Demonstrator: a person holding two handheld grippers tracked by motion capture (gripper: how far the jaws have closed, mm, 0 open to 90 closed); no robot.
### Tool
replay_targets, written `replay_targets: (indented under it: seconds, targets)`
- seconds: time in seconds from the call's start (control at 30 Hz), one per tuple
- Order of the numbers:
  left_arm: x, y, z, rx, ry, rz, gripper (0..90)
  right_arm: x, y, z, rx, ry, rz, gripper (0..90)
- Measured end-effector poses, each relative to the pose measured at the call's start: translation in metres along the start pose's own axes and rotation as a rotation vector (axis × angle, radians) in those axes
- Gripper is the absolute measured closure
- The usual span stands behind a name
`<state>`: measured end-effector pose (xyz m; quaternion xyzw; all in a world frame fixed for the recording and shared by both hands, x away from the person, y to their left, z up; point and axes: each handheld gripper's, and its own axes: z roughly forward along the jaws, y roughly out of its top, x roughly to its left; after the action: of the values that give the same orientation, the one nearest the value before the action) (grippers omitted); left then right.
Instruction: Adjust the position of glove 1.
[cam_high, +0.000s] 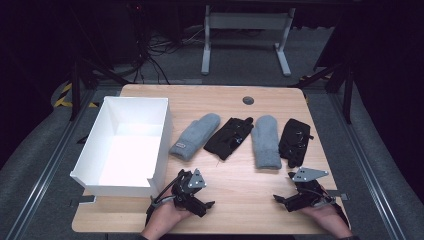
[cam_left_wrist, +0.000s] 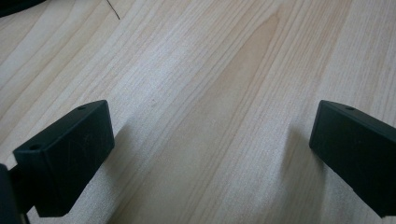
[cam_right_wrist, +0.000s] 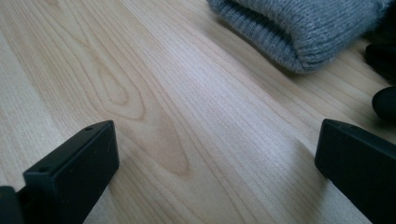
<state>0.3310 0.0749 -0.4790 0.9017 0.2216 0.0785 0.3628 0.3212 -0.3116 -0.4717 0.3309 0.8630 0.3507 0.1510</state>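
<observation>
Along the bottom edge of the high view, I am seeing both of my hand-held tools resting low over the wooden table (cam_high: 240, 185). The left gripper (cam_high: 204, 206) is sitting at lower centre-left, just below the near corner of the white box (cam_high: 112, 187), and its jaws are standing wide apart with bare wood between them, as the left gripper view (cam_left_wrist: 210, 154) is showing me. The right gripper (cam_high: 281, 200) is lying at lower right, its jaws likewise spread wide and holding nothing (cam_right_wrist: 215, 163).

Across the middle of the frame, four gloves are lying in a row: a left grey mitten (cam_high: 196, 136), a left black glove (cam_high: 229, 137), a right grey mitten (cam_high: 265, 142) and a right black glove (cam_high: 295, 141). They are sitting close side by side, right of the box. In the right gripper view, I am looking at the cuff of the right grey mitten (cam_right_wrist: 303, 28) in the upper right of the frame, near the jaws but apart from them, with part of the black glove (cam_right_wrist: 385, 100) at the right edge.
</observation>
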Motion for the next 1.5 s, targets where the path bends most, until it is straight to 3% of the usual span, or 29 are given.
replay_targets:
  seconds: [0.23, 0.37, 0.53, 0.93, 1.03, 1.5]
  targets:
    - [-0.001, 0.000, 0.000, -0.001, 0.010, -0.008, 0.1, 0.000, 0.001, 0.000, 0.004, 0.000, -0.001, 0.9]
    - [-0.001, -0.001, -0.001, 0.002, 0.000, -0.004, 0.1, 0.001, 0.006, -0.004, 0.024, 0.017, -0.007, 14.6]
    - [0.000, -0.003, -0.003, 0.004, -0.003, 0.000, 0.3, -0.002, 0.015, -0.011, -0.015, -0.004, 0.015, 19.8]
    - [0.005, -0.005, -0.005, -0.008, -0.034, 0.007, 0.5, -0.015, 0.044, -0.005, -0.070, -0.039, 0.041, 23.4]
    - [0.005, -0.007, -0.007, 0.000, -0.026, 0.023, 0.8, -0.019, 0.052, -0.002, -0.080, -0.041, 0.046, 23.5]
    - [0.006, -0.010, -0.009, 0.000, -0.020, 0.024, 0.2, -0.040, 0.083, 0.019, -0.107, -0.070, 0.076, 23.6]
